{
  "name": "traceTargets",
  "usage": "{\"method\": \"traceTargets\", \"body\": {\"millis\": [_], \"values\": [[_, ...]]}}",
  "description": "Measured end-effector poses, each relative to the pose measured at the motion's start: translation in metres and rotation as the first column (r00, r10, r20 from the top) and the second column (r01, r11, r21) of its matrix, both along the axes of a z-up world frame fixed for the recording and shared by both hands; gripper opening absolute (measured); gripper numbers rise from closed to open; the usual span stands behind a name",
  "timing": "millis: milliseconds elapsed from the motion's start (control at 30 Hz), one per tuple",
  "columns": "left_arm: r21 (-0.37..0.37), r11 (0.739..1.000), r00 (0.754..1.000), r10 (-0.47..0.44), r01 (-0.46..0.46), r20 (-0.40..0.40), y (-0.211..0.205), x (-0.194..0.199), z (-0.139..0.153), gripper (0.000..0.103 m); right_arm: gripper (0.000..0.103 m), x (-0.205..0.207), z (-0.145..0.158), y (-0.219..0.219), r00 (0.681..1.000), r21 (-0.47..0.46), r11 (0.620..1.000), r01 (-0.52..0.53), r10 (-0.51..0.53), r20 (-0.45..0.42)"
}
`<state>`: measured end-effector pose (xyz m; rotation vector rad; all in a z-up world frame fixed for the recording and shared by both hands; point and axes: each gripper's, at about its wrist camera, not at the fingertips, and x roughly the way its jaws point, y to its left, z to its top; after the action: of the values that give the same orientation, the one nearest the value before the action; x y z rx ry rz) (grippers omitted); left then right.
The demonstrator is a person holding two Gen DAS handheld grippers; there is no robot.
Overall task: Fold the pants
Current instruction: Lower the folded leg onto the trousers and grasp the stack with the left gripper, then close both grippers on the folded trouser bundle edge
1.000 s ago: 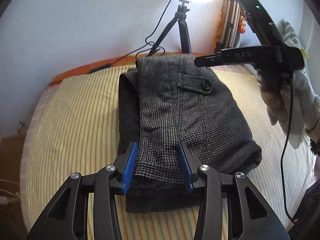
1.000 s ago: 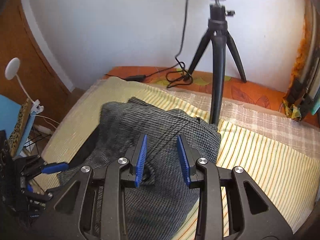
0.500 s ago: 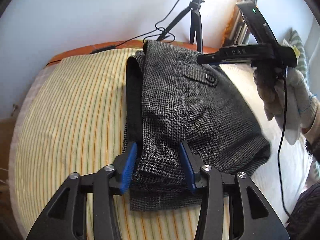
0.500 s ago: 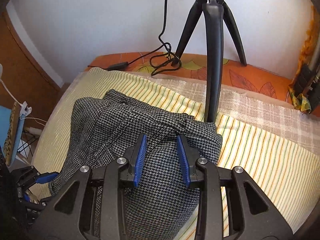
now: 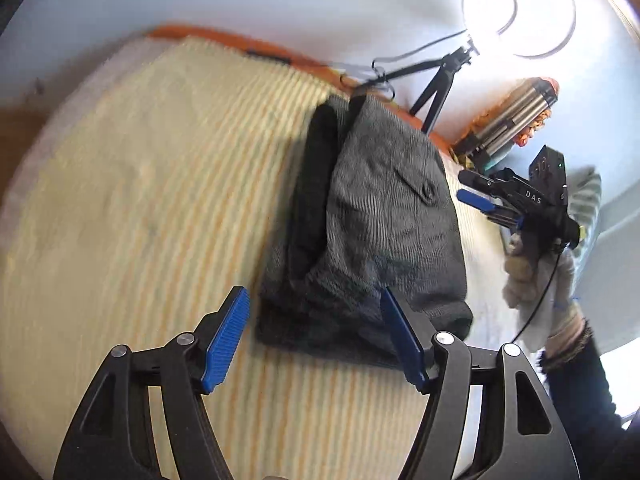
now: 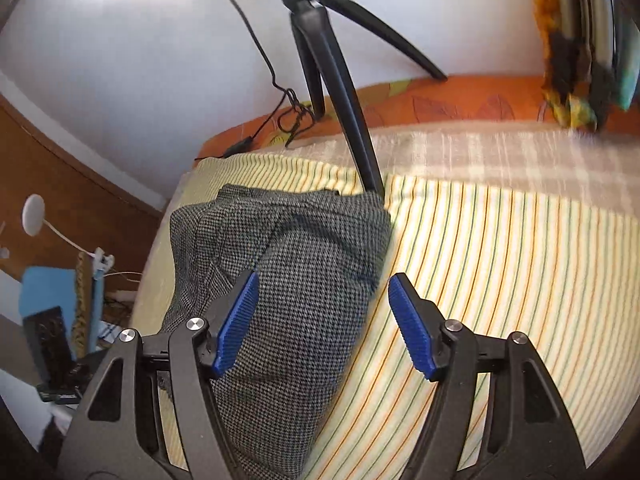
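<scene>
The grey houndstooth pants [image 5: 384, 236] lie folded into a compact bundle on the yellow striped bedsheet [image 5: 152, 208], back pocket button facing up. My left gripper [image 5: 316, 340] is open and empty, above the bundle's near edge. My right gripper [image 6: 322, 324] is open and empty, above the right edge of the pants [image 6: 304, 280]. In the left wrist view the right gripper [image 5: 484, 200] shows at the far right, held by a gloved hand, just off the bundle's side.
A black tripod [image 6: 336, 92] with a ring light [image 5: 520, 4] stands at the bed's far edge by the wall, cables beside it. An orange leaf-print sheet [image 6: 460, 104] runs along the wall. Clutter and a blue box [image 6: 48, 292] sit on the floor to the left.
Both grippers have opened wider and pulled back from the pants. The left wrist view has swung left and is blurred with motion. The pants stay folded on the bed.
</scene>
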<state>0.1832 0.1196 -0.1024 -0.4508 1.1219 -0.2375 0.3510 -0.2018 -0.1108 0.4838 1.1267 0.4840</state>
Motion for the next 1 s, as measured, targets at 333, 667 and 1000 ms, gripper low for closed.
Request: {"method": "traceTargets", "body": {"millis": [333, 667, 1000], "values": [[-0.184, 0.972, 0.985, 0.122, -0.144, -0.123, 0.000, -0.004, -0.025, 0.068, 0.070, 0.001, -0.034, -0.002, 0.996, 0.169, 0.985, 0.029, -0.014, -0.088], [-0.230, 0.941, 0.962, 0.210, -0.247, -0.173, 0.018, -0.033, -0.027, 0.068, 0.070, -0.002, -0.046, 0.008, 0.993, 0.257, 0.965, 0.047, -0.017, -0.121], [-0.295, 0.912, 0.958, 0.257, -0.285, -0.130, -0.002, -0.013, -0.026, 0.071, 0.071, 0.006, -0.054, 0.008, 0.988, 0.313, 0.946, 0.083, -0.038, -0.148]]}}
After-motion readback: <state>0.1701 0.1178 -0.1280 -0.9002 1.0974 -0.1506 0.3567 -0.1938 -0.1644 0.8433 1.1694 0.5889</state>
